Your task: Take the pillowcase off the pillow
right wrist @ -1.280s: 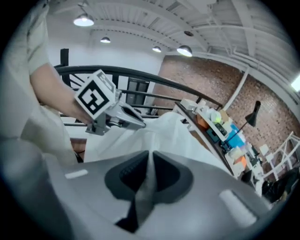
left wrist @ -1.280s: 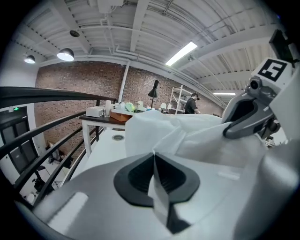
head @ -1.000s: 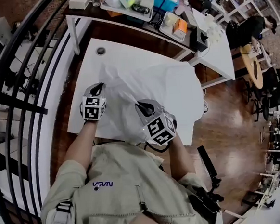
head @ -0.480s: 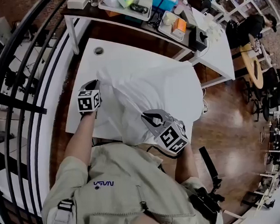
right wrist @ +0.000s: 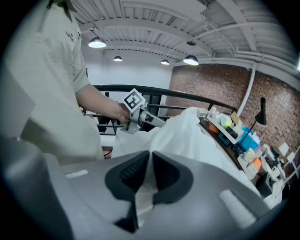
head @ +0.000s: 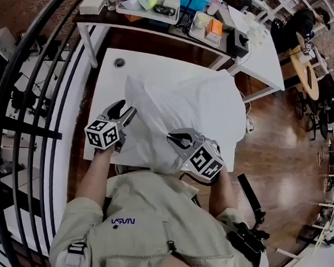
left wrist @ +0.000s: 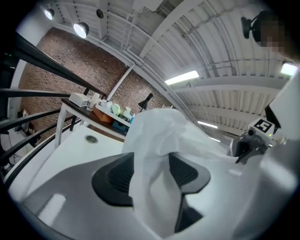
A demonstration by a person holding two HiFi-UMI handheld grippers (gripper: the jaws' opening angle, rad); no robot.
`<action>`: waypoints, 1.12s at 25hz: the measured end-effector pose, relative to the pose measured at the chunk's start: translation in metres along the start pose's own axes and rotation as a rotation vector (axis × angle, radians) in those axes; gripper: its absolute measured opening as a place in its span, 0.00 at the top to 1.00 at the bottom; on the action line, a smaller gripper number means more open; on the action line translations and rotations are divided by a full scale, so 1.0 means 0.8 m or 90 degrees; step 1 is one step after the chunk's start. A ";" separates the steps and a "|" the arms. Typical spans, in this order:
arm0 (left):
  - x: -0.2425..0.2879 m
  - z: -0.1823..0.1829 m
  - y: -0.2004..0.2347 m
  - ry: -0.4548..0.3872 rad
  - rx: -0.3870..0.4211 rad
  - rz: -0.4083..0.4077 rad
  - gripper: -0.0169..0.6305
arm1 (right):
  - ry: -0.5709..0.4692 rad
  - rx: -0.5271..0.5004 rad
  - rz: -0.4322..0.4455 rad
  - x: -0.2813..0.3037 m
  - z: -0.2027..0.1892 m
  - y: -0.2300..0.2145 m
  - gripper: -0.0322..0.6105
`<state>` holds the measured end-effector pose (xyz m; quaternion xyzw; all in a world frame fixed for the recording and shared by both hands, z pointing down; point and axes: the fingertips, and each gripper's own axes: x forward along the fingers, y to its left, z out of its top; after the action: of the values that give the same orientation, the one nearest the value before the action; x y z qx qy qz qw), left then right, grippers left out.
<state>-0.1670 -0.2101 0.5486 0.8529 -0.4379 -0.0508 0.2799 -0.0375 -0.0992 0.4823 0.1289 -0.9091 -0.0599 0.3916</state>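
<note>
Left gripper (head: 125,111), jaws just opening apart, has the white fabric pillowcase (head: 181,100) loose between them; right gripper (head: 176,138), lower centre, pinches it.

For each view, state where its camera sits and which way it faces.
Head view: on the person's head, facing down at pillowcase, table, left gripper, right gripper, forearms.
Left gripper view: rides left gripper; jaws just opened, pillowcase between; right gripper beyond.
Right gripper view: rides right gripper, shut on pillowcase; left gripper, forearm beyond.
Shared: pillowcase.
</note>
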 end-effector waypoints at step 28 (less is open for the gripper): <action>0.104 0.045 -0.011 0.163 0.155 -0.057 0.91 | -0.033 -0.028 0.047 -0.029 0.009 0.053 0.92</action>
<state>-0.1219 -0.2858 0.5272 0.8987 -0.3630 0.0987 0.2257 -0.0352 -0.0519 0.4697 0.0847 -0.9214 -0.0688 0.3730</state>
